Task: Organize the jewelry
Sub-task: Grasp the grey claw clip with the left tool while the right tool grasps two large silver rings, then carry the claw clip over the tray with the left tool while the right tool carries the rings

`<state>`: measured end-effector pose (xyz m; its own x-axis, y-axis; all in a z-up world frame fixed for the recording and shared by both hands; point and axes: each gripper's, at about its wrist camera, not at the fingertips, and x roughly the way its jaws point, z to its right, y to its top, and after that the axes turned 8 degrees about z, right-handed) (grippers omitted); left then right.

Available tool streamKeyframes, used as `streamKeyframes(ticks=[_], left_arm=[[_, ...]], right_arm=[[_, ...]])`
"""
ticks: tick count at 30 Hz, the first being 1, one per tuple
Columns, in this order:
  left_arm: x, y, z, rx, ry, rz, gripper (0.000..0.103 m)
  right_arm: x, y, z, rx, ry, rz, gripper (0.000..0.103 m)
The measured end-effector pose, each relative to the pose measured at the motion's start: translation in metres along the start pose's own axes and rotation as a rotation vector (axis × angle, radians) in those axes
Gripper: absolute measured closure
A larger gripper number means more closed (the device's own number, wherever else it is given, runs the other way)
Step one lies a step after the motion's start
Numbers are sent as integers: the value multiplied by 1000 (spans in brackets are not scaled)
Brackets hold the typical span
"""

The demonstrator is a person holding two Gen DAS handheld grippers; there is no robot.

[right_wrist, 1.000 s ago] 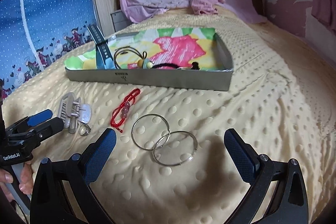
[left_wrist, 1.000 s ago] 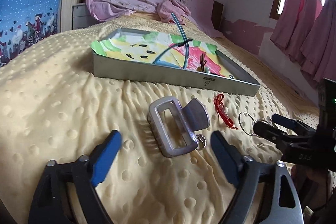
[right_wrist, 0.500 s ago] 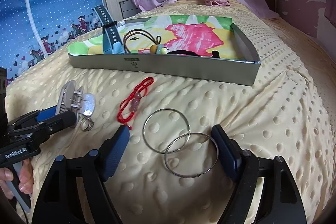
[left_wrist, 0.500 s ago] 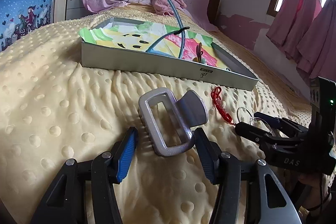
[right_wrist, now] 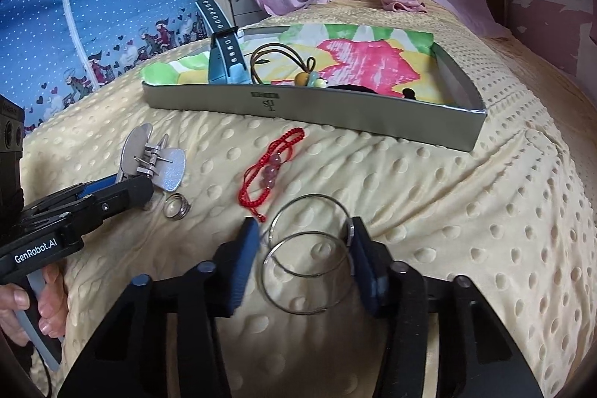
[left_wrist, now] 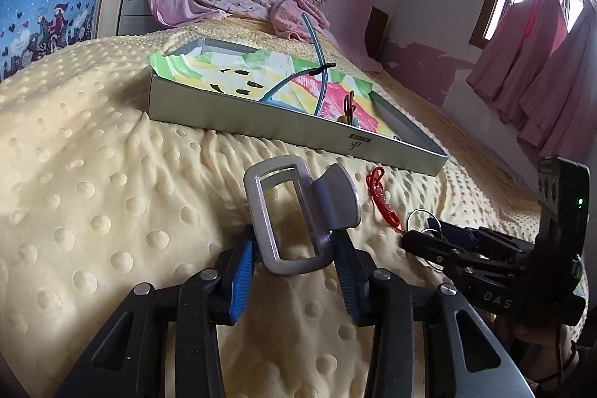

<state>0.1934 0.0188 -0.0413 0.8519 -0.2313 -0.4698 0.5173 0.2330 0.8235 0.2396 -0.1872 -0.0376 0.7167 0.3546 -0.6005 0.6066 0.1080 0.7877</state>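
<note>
Silver-grey and matte, the claw hair clip sits pinched in the left gripper, while the right gripper, jaws just closing, squeezes two thin steel hoops.

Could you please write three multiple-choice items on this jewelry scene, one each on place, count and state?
1. Where does the red bracelet lie?
A. in the tray
B. on the blanket, in front of the tray
C. in the left gripper

2. How many hoops sit between the right gripper jaws?
A. one
B. two
C. four

3. What is the left gripper doing?
A. clamping the hair clip
B. hanging empty
C. holding the ring

Answers: 1 B, it rests on the blanket short of the tray wall; 2 B, two overlapping rings show; 3 A, the jaws, just closing, press the clip's sides.
</note>
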Motion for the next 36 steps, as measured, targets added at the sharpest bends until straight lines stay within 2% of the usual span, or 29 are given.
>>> streamKeyframes(ticks=[7, 13, 19, 24, 30, 36], left_arm=[[-12, 0, -3, -30, -26, 44, 65], [-23, 5, 7, 11, -41, 96, 65], [-28, 25, 14, 19, -38, 119, 65], [-32, 55, 25, 30, -51, 183, 65], [-12, 81, 31, 28, -33, 196, 65], [20, 98, 53, 48, -89, 173, 65]], right_arm=[[-7, 0, -3, -26, 6, 30, 65], [-22, 6, -6, -43, 24, 97, 65], [-36, 20, -1, -20, 38, 172, 65], [-43, 34, 15, 27, 27, 224, 65], [-34, 59, 28, 54, 24, 276, 65], [-21, 80, 44, 50, 1, 289, 65]])
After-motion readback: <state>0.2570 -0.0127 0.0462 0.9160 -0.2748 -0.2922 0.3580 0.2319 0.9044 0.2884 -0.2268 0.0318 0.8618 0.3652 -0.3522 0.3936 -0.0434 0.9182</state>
